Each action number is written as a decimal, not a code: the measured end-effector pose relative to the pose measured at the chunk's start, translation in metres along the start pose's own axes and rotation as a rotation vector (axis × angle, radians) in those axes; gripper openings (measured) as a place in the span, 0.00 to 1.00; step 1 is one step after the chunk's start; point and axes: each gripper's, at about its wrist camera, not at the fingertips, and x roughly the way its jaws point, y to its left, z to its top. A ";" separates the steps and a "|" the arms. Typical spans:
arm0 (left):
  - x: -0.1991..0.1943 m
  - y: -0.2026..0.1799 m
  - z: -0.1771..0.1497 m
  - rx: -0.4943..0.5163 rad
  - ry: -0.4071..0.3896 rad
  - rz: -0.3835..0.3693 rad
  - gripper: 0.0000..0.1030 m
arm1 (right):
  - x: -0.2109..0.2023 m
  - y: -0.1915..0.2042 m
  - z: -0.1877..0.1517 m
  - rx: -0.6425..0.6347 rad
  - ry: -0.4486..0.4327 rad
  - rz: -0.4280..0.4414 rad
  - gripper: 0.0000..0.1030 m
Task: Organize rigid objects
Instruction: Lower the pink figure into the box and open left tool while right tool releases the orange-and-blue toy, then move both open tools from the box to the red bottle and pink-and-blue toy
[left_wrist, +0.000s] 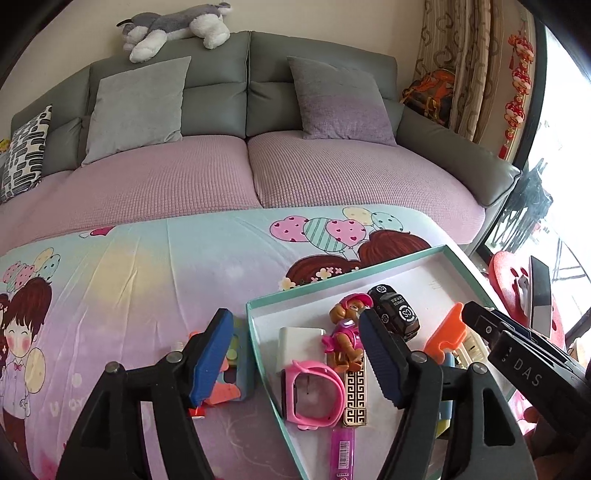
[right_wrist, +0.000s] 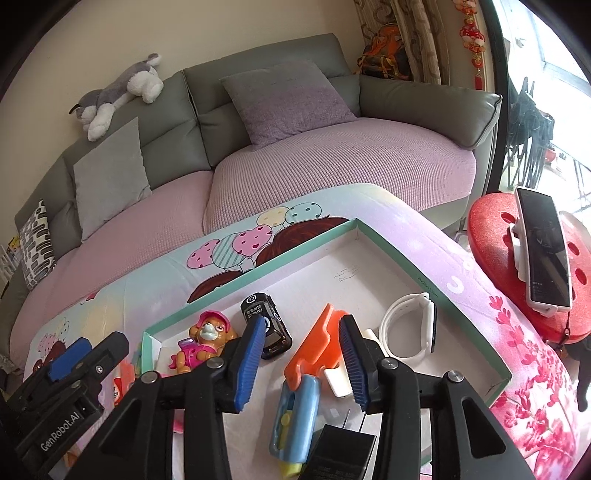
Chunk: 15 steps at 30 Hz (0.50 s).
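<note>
A shallow white tray with a teal rim (left_wrist: 334, 281) lies on the cartoon blanket. In it are a pink pup figure (left_wrist: 345, 332), a pink watch (left_wrist: 314, 391), a white block (left_wrist: 299, 347), a black toy car (right_wrist: 266, 328), a white watch (right_wrist: 410, 328), an orange piece (right_wrist: 317, 347) and a blue utility knife (right_wrist: 295, 417). My left gripper (left_wrist: 295, 350) stands open over the tray's near left corner, straddling the white block and pink watch without touching them. My right gripper (right_wrist: 303, 354) is open above the orange piece and knife, its pads clear of both.
A colourful block toy (left_wrist: 232, 373) lies on the blanket (left_wrist: 129, 280) outside the tray, behind my left finger. A pink pen (left_wrist: 341, 454) and a gold patterned bar (left_wrist: 356, 398) lie at the tray's near edge. Right of the blanket, a red stool (right_wrist: 491, 221) carries a phone on a stand (right_wrist: 546, 251). The sofa (left_wrist: 221, 173) is behind.
</note>
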 end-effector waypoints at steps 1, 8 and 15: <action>-0.002 0.004 0.001 -0.009 -0.005 0.013 0.73 | 0.000 0.002 0.000 -0.005 0.000 0.002 0.50; -0.003 0.036 0.002 -0.061 0.002 0.139 0.86 | 0.007 0.019 -0.003 -0.055 0.019 0.020 0.64; 0.005 0.068 -0.004 -0.158 0.058 0.204 0.86 | 0.012 0.038 -0.007 -0.108 0.035 0.043 0.79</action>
